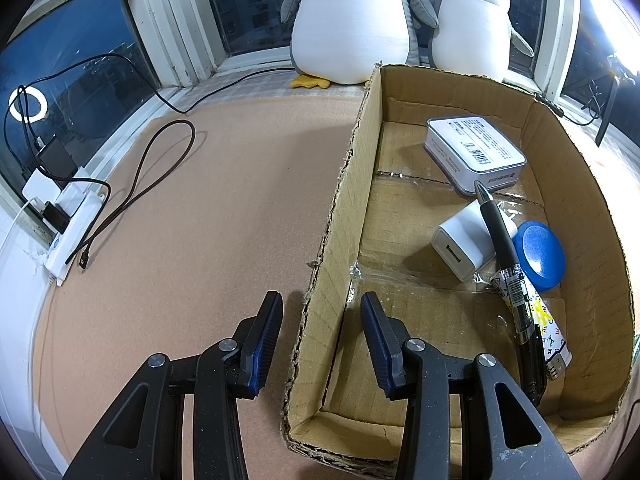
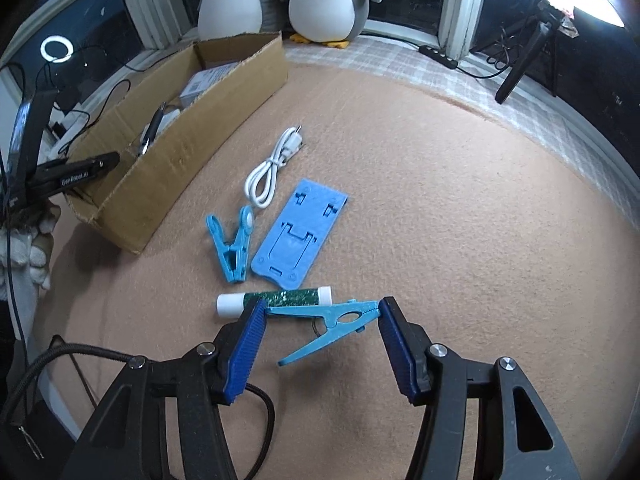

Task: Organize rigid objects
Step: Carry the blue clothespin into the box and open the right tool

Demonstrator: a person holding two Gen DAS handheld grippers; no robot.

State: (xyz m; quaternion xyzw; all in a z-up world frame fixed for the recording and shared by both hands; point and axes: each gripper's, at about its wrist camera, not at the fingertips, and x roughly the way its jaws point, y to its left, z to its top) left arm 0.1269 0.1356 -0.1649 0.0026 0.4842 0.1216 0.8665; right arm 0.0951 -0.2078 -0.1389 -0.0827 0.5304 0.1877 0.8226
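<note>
r gripper (image 2: 322, 326) clamps blue clip (image 2: 328, 320), lifted off mat.

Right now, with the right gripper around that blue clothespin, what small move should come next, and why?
Probably carry the blue clothespin left to the cardboard box. The right gripper spans it end to end, pads touching, and its shadow suggests it is lifted. The left gripper straddles the box wall, steadying it.

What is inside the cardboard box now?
Inside the cardboard box lie a white tin, a white charger, a black pen, a blue round lid and a patterned lighter. The pen covers part of the lighter.
</note>
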